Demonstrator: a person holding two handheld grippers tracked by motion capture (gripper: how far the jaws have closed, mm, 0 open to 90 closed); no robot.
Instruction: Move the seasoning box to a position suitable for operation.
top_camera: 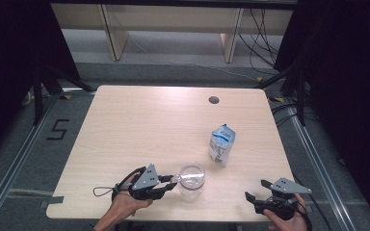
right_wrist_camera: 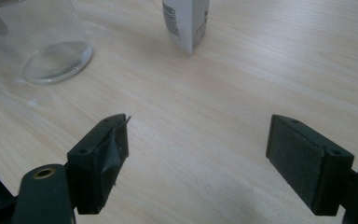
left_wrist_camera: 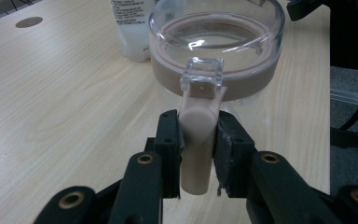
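Standing upright: clear glass jar [top_camera: 191, 181], beige-sealed lid [left_wrist_camera: 216, 42], beige latch [left_wrist_camera: 197, 144].

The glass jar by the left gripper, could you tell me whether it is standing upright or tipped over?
Upright: the glass jar stands on its base on the table, mouth upward, while the left gripper clamps the handle at its rim.

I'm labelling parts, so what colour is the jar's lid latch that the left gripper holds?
Pale pinkish beige latch, clearest in the left gripper view.
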